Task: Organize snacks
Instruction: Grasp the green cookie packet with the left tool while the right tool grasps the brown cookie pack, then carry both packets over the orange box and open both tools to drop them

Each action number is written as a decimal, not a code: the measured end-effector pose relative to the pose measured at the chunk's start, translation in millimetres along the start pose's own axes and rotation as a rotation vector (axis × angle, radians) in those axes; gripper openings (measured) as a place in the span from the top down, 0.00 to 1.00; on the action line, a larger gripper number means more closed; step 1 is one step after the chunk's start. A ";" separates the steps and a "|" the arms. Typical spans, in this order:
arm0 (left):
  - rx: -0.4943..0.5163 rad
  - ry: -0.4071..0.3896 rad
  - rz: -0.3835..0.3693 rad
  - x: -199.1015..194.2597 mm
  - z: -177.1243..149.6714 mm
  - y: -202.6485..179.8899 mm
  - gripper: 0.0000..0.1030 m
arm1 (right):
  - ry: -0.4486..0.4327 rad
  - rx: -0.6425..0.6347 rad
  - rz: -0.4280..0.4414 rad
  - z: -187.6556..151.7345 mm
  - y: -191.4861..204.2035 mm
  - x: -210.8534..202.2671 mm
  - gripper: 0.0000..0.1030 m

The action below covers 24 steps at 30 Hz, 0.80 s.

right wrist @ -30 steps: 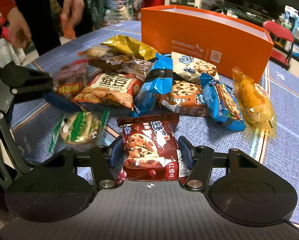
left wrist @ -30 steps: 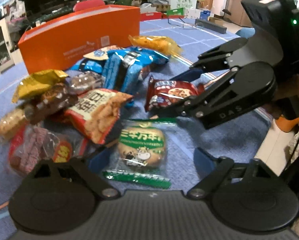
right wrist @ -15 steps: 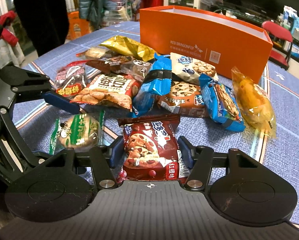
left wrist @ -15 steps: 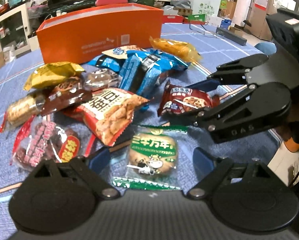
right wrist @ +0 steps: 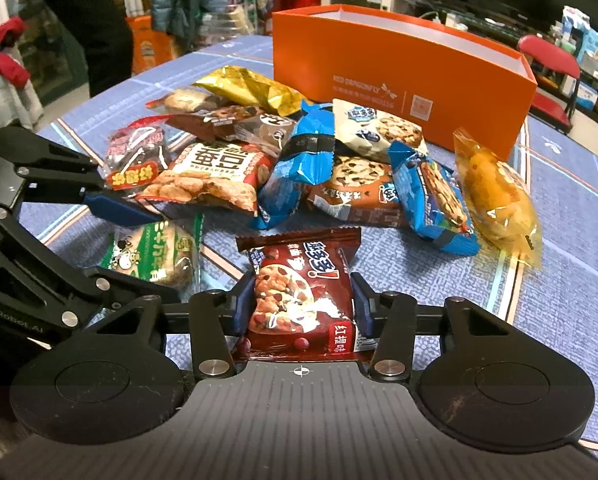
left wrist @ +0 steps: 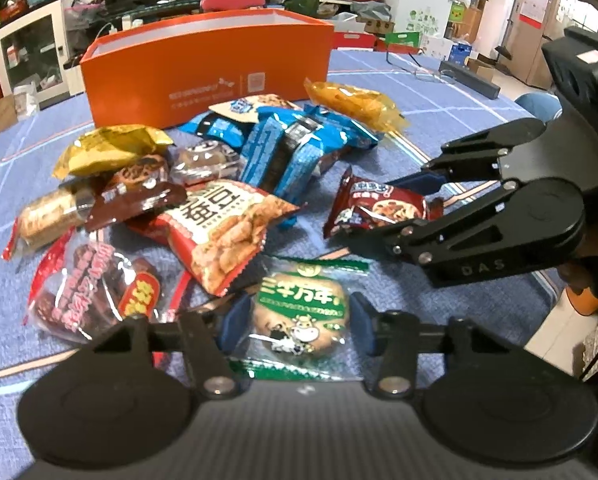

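Note:
My left gripper (left wrist: 295,326) is shut on a green-and-white round biscuit packet (left wrist: 299,310), which rests on the blue tablecloth. My right gripper (right wrist: 302,304) is shut on a dark red chocolate-chip cookie packet (right wrist: 301,292), also low on the cloth; it shows in the left wrist view (left wrist: 375,204) between the right gripper's fingers (left wrist: 383,236). The left gripper also shows at the left of the right wrist view (right wrist: 135,216), around the green packet (right wrist: 155,256). A pile of snack packets (left wrist: 223,216) lies in front of an open orange box (left wrist: 207,76).
The pile holds blue cookie packs (right wrist: 295,168), a red-and-white snack bag (right wrist: 203,176), a yellow bag (right wrist: 495,184), a gold bag (right wrist: 247,88) and a red-wrapped sweet pack (left wrist: 87,288). The table edge (left wrist: 547,292) is at the right. A person (right wrist: 83,20) stands beyond the table.
My left gripper's fingers have closed in from wide apart onto the green biscuit packet. My right gripper's fingers have tightened on the dark red cookie packet. The person's hands have left view.

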State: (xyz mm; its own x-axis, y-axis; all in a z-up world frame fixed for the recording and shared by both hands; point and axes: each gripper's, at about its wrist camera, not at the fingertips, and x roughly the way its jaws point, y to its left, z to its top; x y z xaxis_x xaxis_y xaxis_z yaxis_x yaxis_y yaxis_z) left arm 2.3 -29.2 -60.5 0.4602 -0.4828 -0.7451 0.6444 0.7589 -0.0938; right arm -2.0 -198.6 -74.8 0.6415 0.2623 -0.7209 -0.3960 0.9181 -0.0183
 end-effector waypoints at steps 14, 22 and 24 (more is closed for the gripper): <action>-0.066 -0.040 0.026 -14.3 0.8 -4.5 0.55 | -0.002 -0.045 -0.033 -0.5 5.7 -3.8 0.68; -0.058 -0.111 0.035 -41.1 7.7 -14.4 0.55 | -0.063 -0.040 -0.074 5.6 0.7 -24.9 0.68; -0.065 -0.133 0.038 -49.7 10.6 -15.2 0.55 | -0.078 -0.034 -0.086 7.1 -1.0 -32.8 0.68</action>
State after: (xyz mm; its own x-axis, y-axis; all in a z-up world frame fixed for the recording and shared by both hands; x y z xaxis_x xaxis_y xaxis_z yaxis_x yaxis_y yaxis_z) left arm -23.9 -21.3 -15.0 0.5636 -0.5033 -0.6550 0.5860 0.8025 -0.1125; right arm -18.0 -206.0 -46.2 0.7229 0.2062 -0.6595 -0.3584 0.9279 -0.1027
